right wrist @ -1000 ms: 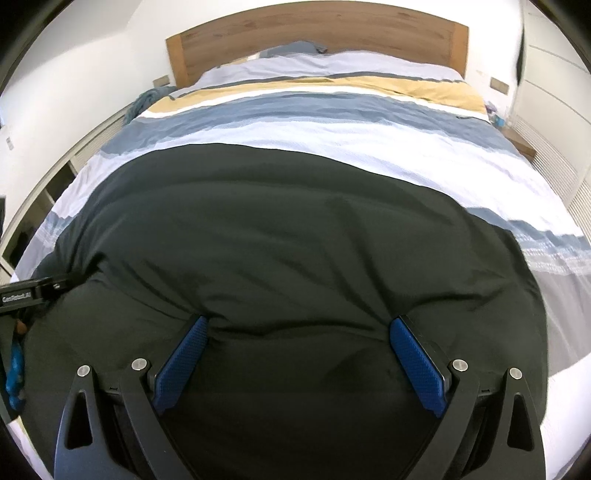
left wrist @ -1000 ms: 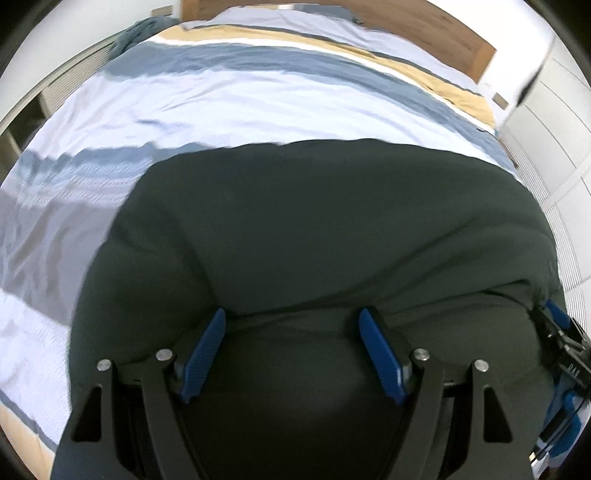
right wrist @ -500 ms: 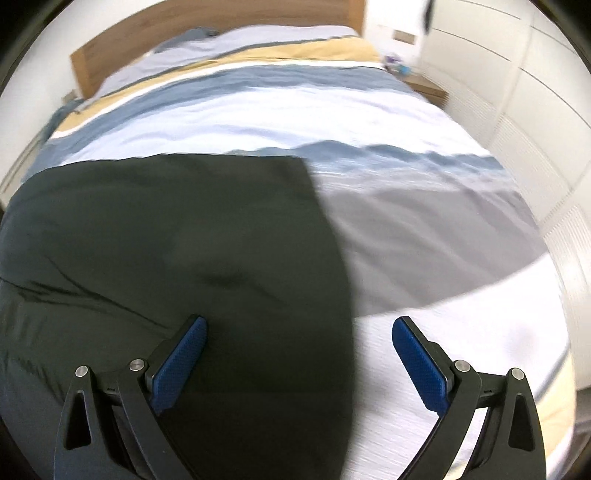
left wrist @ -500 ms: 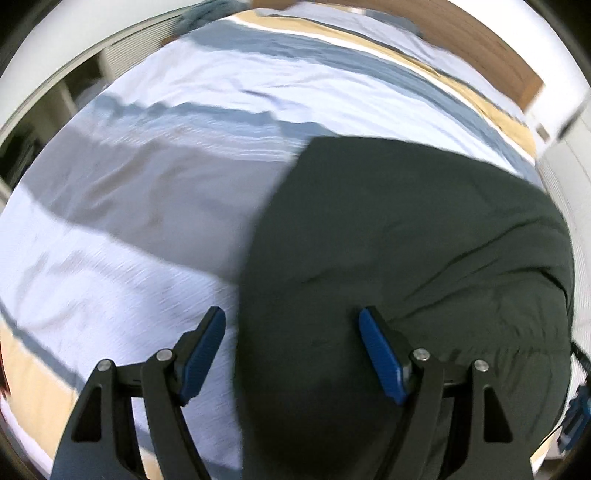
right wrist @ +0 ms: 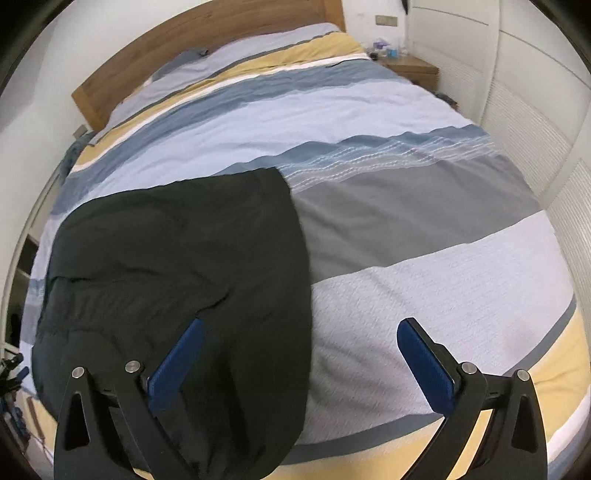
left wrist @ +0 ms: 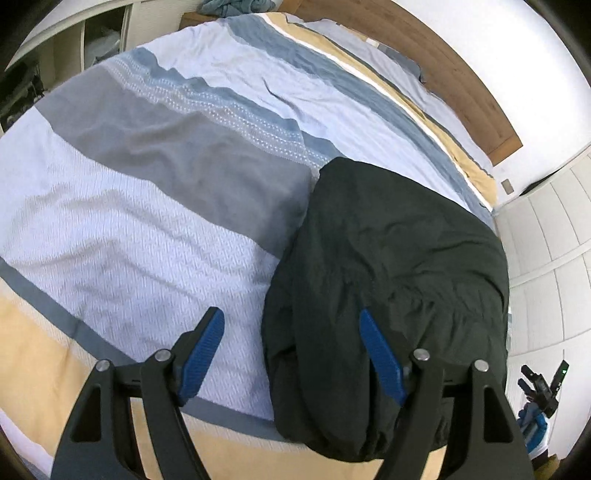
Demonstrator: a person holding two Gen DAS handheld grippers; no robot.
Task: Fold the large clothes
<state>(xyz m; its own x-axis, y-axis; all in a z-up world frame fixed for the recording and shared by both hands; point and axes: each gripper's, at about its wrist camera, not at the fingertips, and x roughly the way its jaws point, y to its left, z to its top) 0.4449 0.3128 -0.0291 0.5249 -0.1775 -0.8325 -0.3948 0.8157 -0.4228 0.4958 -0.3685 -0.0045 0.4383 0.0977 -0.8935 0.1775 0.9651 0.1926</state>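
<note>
The dark green garment lies folded on the striped duvet near the foot of the bed, its near end drooping over the mattress edge, where the cloth bunches into a gathered hem. That lower end is partly hidden behind the claw arms in both views, so how far it hangs cannot be made out.

The left claw stands spread wide — its left blue pad over bare duvet, its right pad over the garment's near part. Nothing is pinched between the pads; whether the right pad touches the cloth cannot be told. The right claw is likewise spread wide, with its left pad over the garment's right border and its right pad over pale duvet — it grips nothing.

At the far end the wooden headboard runs behind the pillows. A bedside cabinet to the far right carries small items too tiny to identify. In the left wrist view a crumpled blue cloth at the far edge is cut off by the frame, and dark equipment at the lower right is too small to name.
</note>
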